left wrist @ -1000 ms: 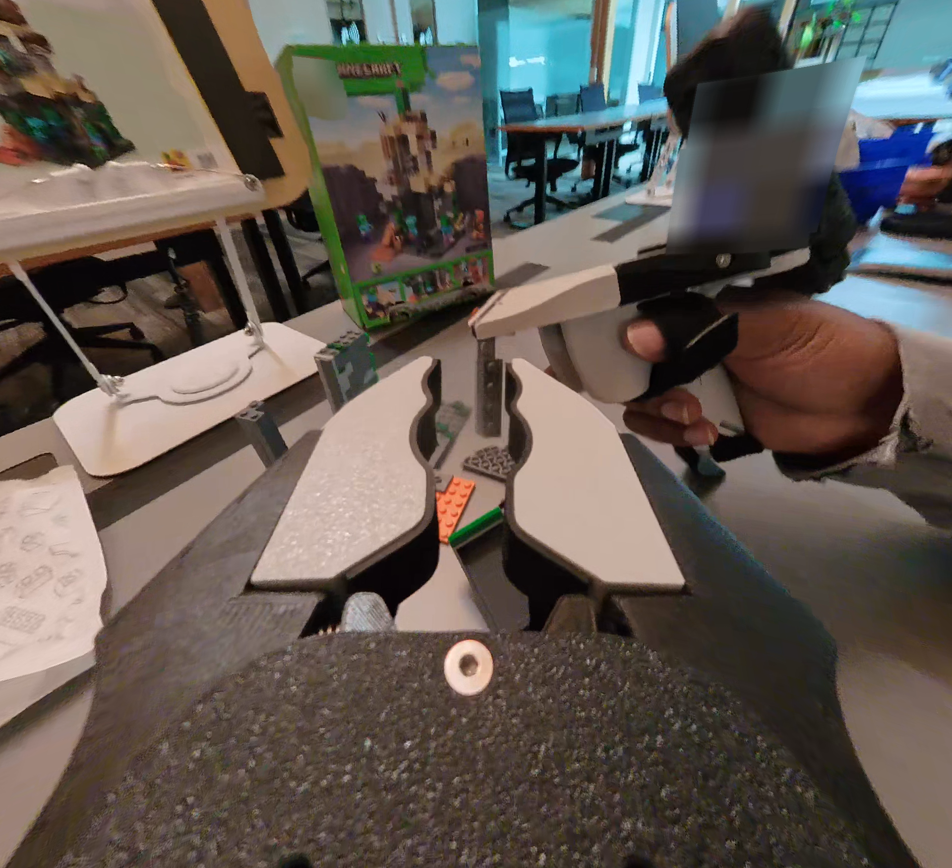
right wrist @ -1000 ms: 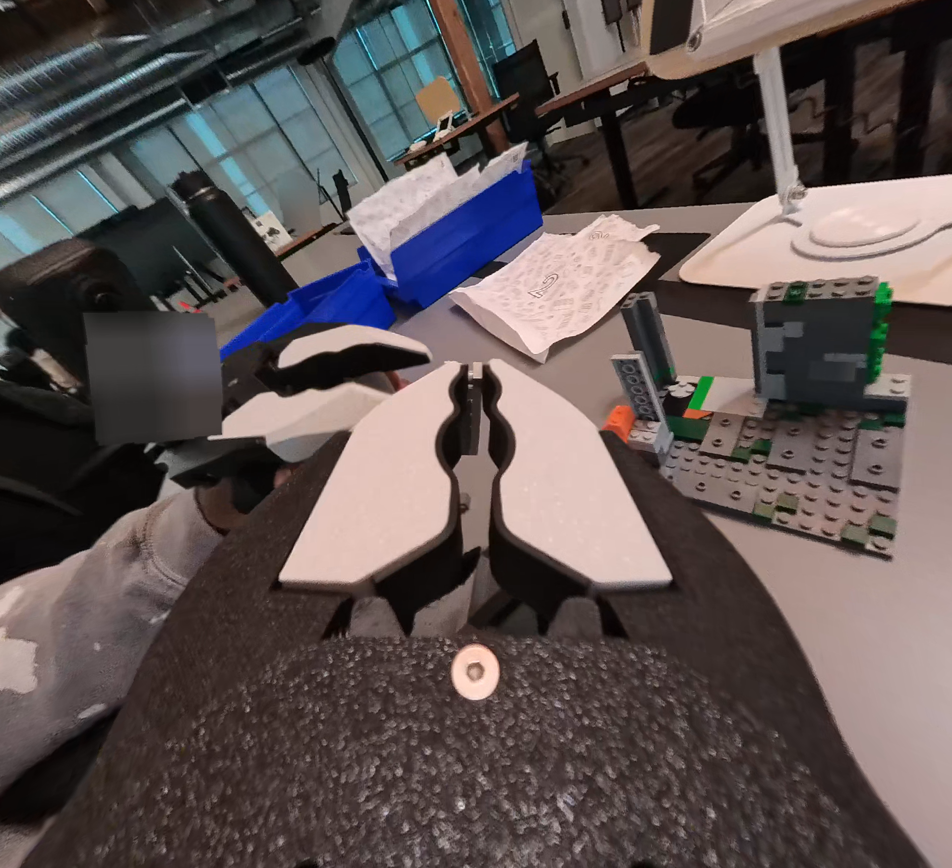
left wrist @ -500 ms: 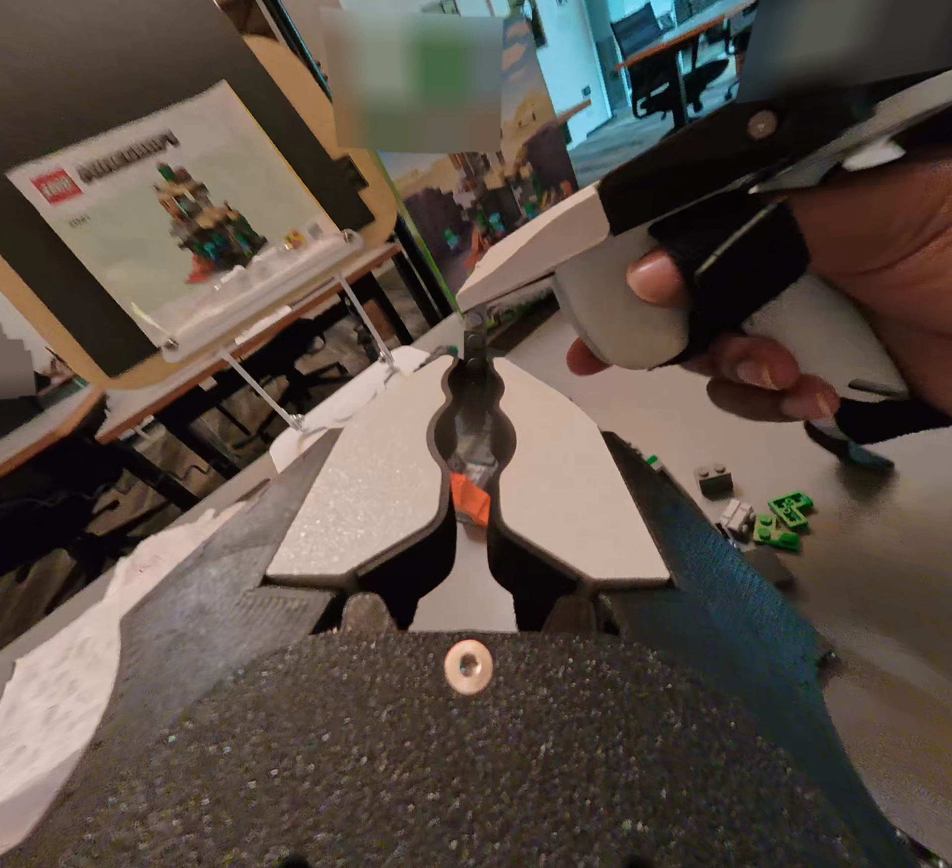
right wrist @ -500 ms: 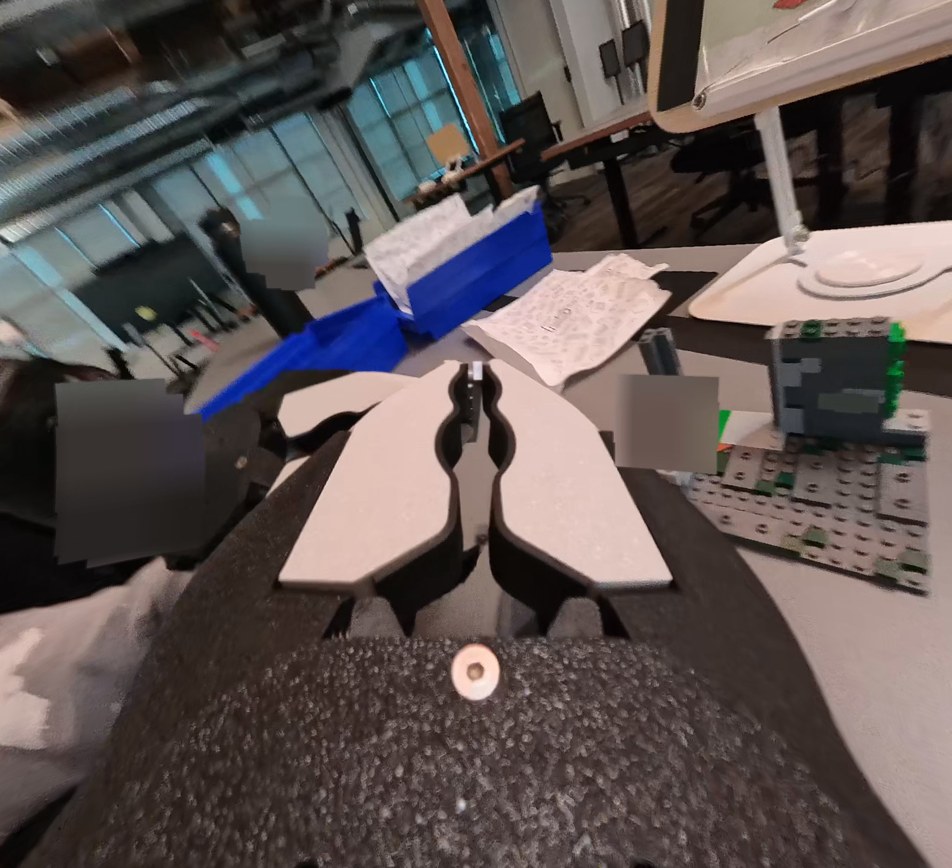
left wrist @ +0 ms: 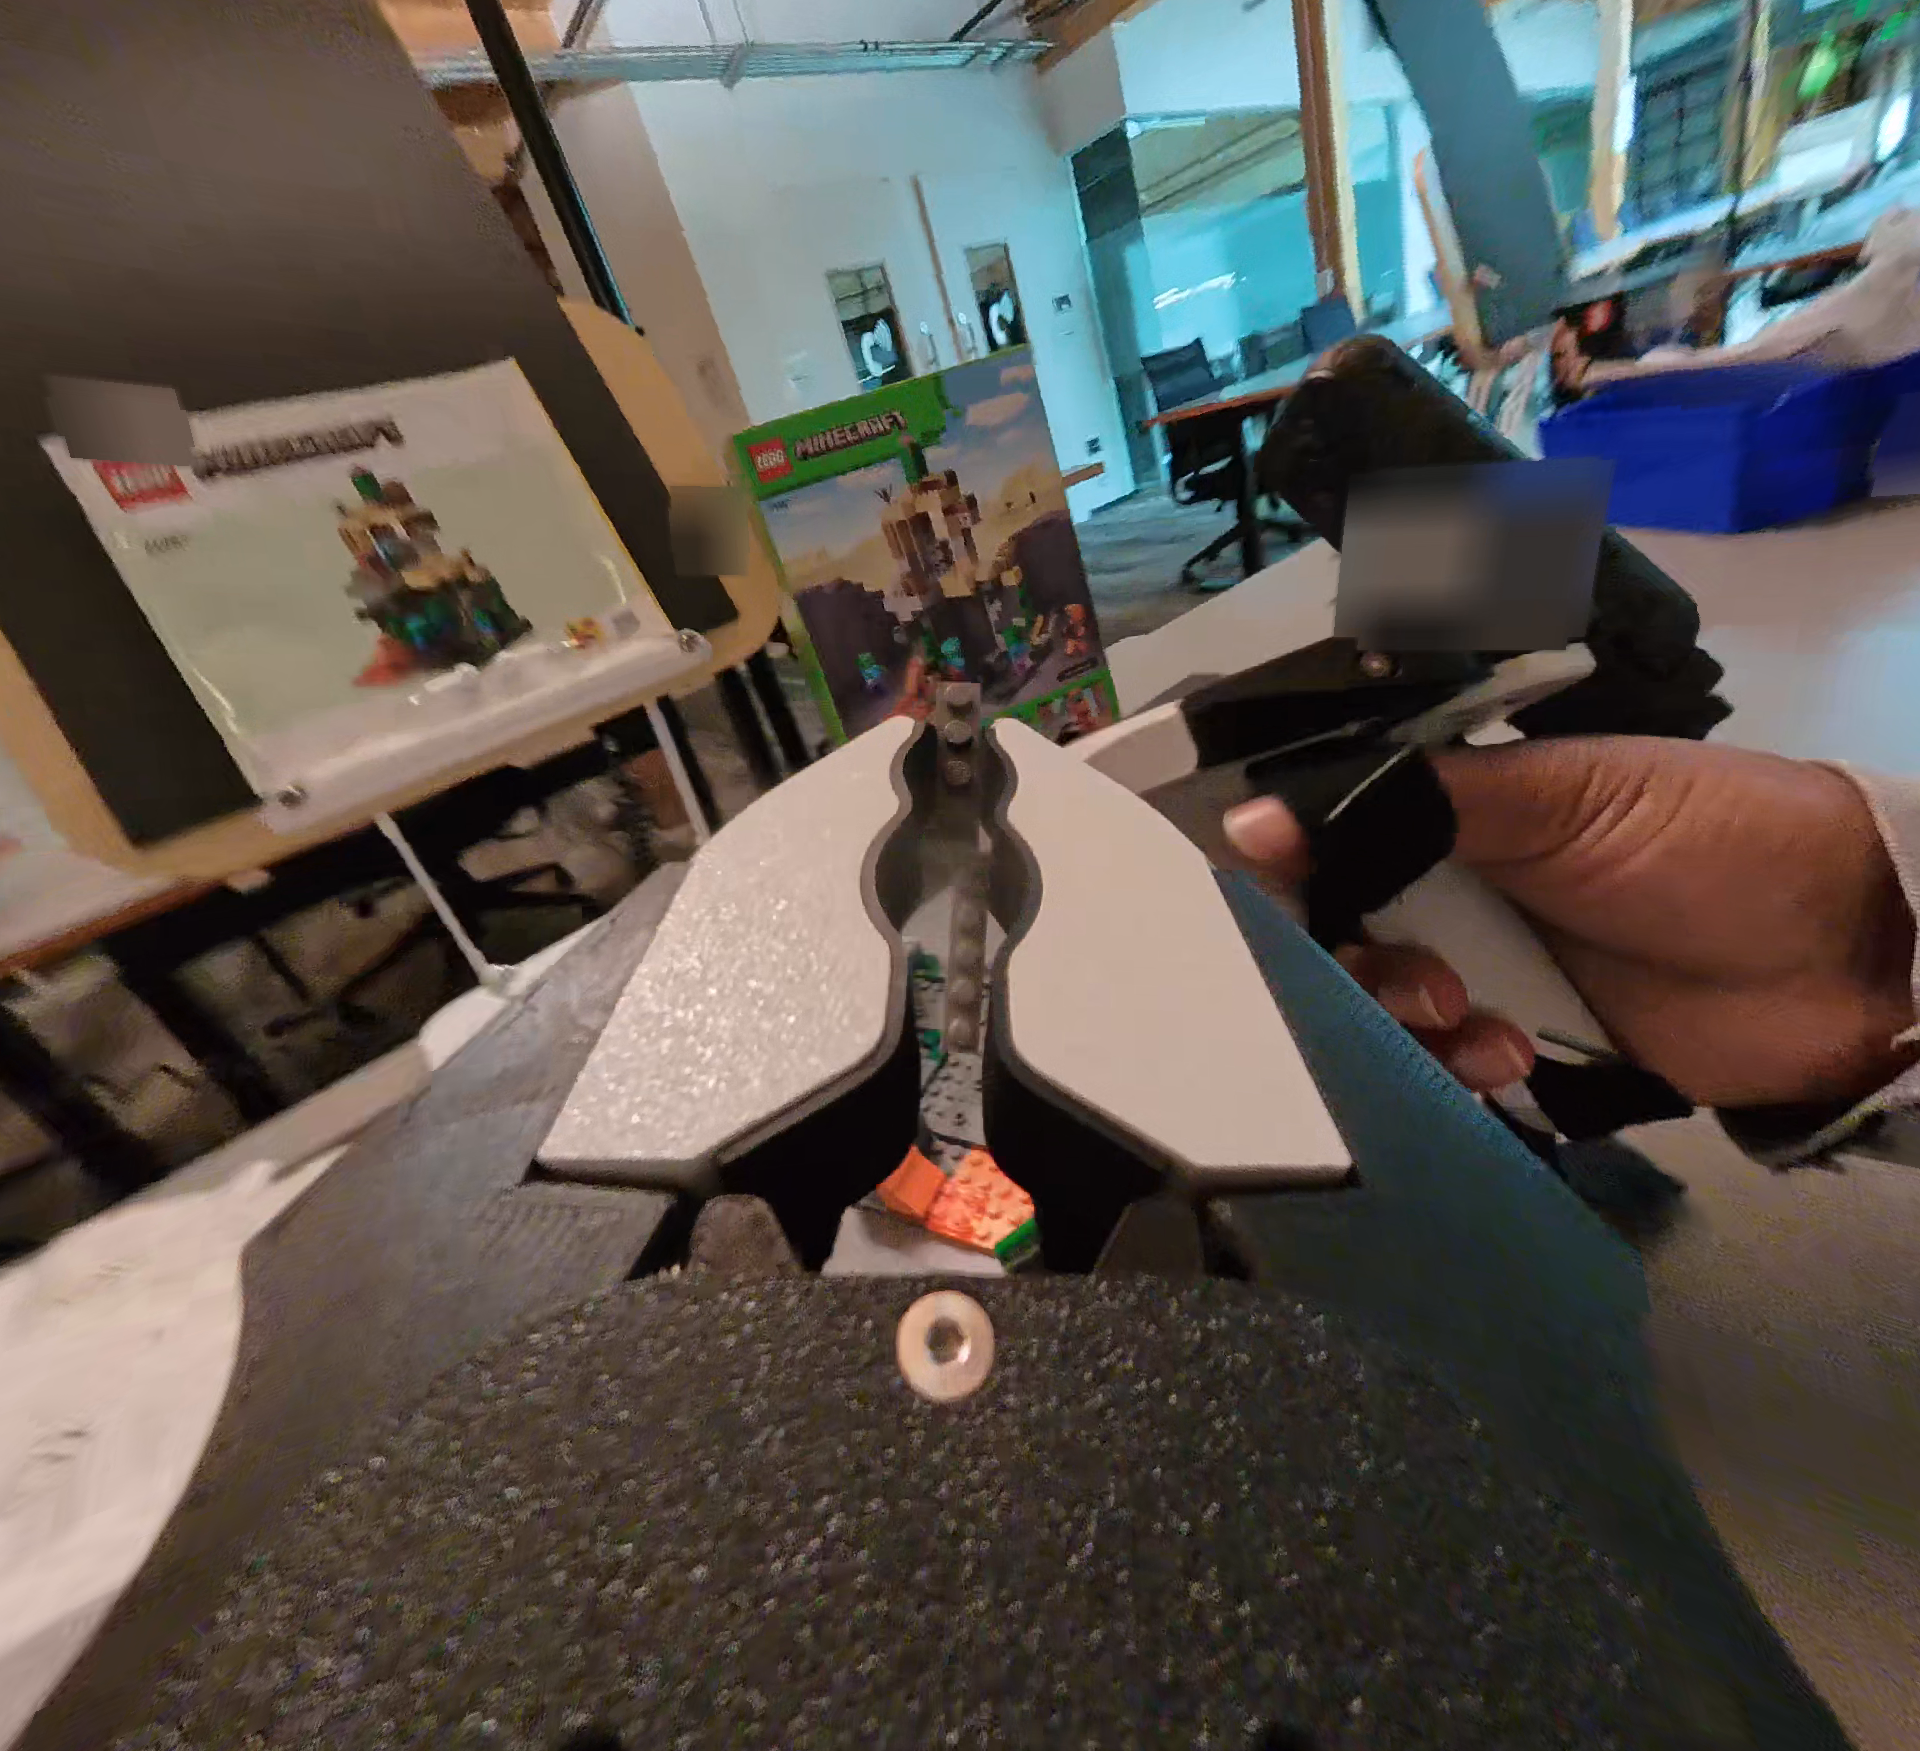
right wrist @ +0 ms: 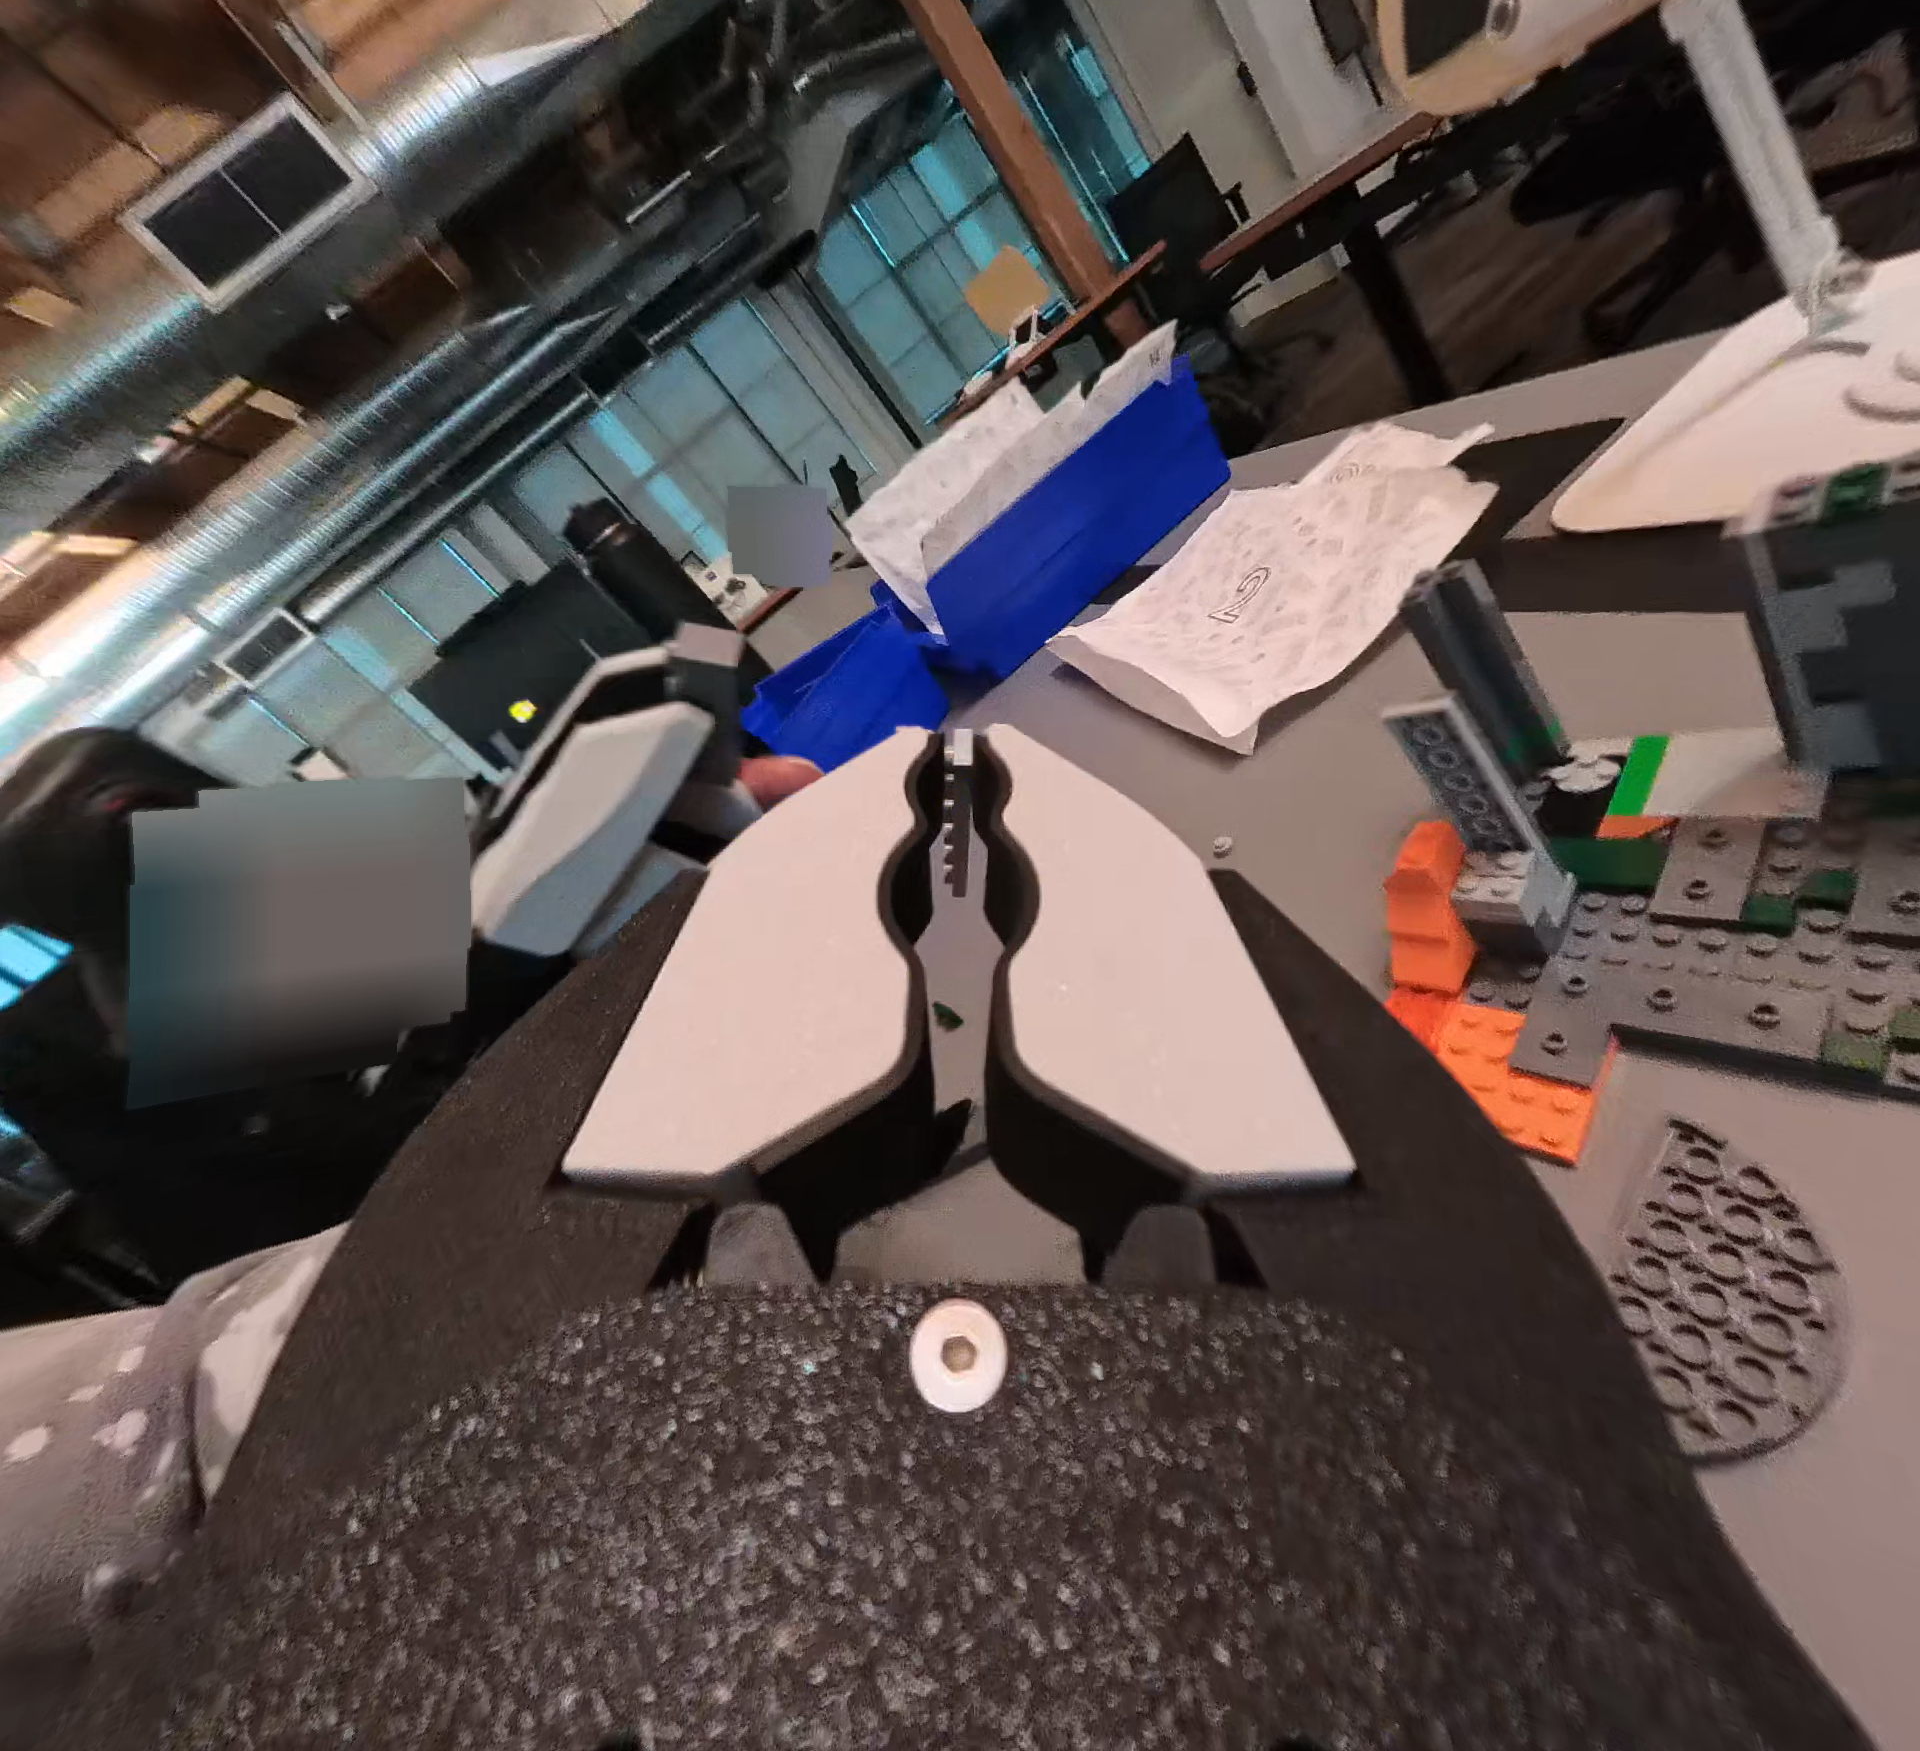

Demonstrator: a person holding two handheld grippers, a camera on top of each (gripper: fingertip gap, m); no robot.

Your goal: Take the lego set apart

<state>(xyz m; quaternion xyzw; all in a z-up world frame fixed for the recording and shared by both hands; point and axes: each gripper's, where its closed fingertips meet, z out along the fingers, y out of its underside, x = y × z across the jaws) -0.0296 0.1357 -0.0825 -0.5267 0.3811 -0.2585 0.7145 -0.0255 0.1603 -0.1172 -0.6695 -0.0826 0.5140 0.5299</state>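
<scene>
at far left of the left wrist view, an instruction booklet [left wrist: 343, 558] sits on a tilted stand, with the lego box [left wrist: 925, 558] upright on the table behind the left gripper [left wrist: 954, 745]. its fingers are closed on a long grey studded plate [left wrist: 961, 870], which runs lengthwise down the narrow gap between them, its tip poking just past the fingertips; orange bricks [left wrist: 961, 1202] show through the gap lower down. to the right, a hand [left wrist: 1662, 912] holds the right gripper's handle. moving to the right wrist view: blue bins [right wrist: 1039, 579] and a paper sheet [right wrist: 1278, 600] lie beyond the right gripper [right wrist: 961, 751], whose fingers are pinched on a thin grey plate [right wrist: 958, 818] held edge-on, studs facing left, near the tips. right of it the remaining lego build [right wrist: 1714, 901] rests on the table, well apart from both sets of fingers: grey baseplates, an orange corner, a leaning grey column and a dark block. a round grey plate [right wrist: 1725, 1296] lies loose nearer the camera. judgement: the two plates now look separated; each should be set down clear of the build, releasing low so nothing bounces, before going back for the leaning column.
</scene>
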